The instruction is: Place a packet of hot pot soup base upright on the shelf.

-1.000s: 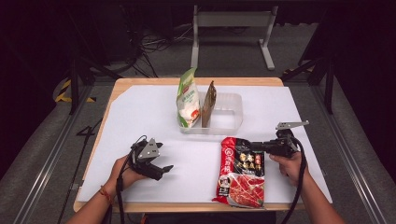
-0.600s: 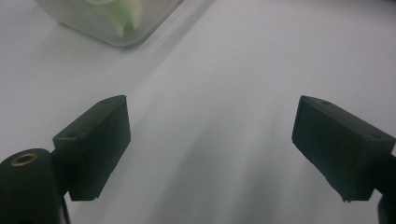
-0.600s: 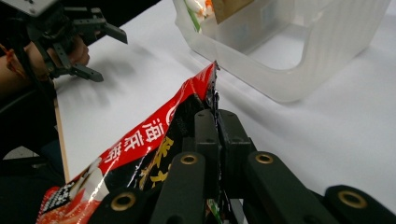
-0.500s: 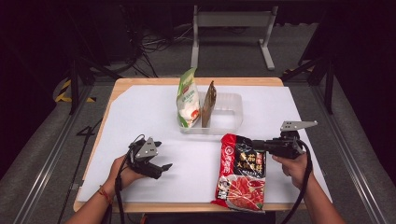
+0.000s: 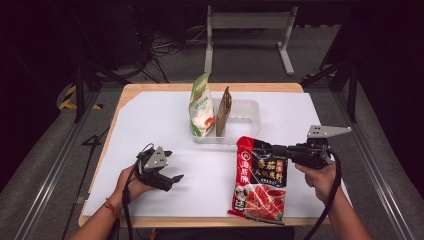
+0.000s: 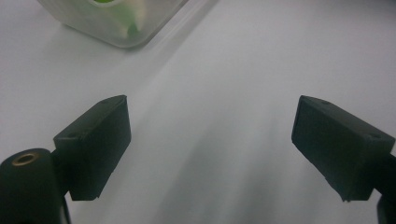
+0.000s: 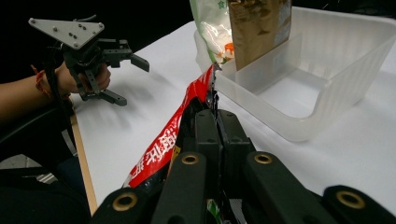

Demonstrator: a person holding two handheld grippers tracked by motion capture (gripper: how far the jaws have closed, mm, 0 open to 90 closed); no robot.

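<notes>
The right claw [image 5: 280,150], right of centre in the high view, is clenched on the upper right edge of the red pouch [image 5: 260,180] — in the right gripper view its jaws [image 7: 217,135] pinch the pouch's edge between them. The pouch hangs tilted from that grip, its lower end at the tabletop's [image 5: 150,120] near edge, bottom centre of the frame. Just above the pouch's top, at centre, stands the clear bin [image 5: 240,125]; a green-white bag [image 5: 201,107] and a brown packet [image 5: 223,112] stand upright in its left half, while the right half lies bare. White tabletop lies bare to the right of the bin. At lower left the left claw [image 5: 172,179] is released, jaws wide over bare white surface — well apart from the pouch, with a corner of the bin [image 6: 116,23] at the upper left of its view.
</notes>
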